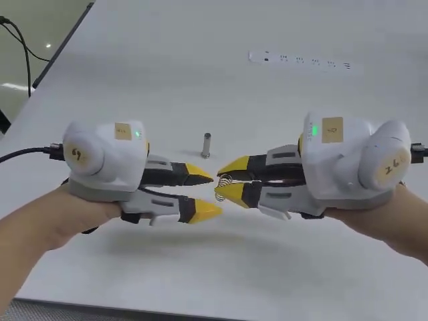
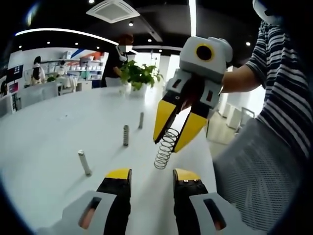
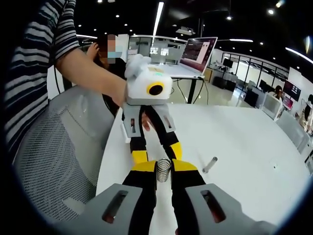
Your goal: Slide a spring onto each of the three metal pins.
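My right gripper is shut on a small steel spring, held by one end above the white table. Its free coils hang down in the left gripper view, spring below the right gripper. My left gripper faces it tip to tip, open and holding nothing, a short gap away. One metal pin stands upright just behind the tips. Three pins stand in a row in the left gripper view. My right gripper pinches the spring, with the open left gripper opposite.
A white power strip lies at the back of the table. A black cable runs past the left edge. A grey mesh chair stands by the near edge. A potted plant sits at the table's far end.
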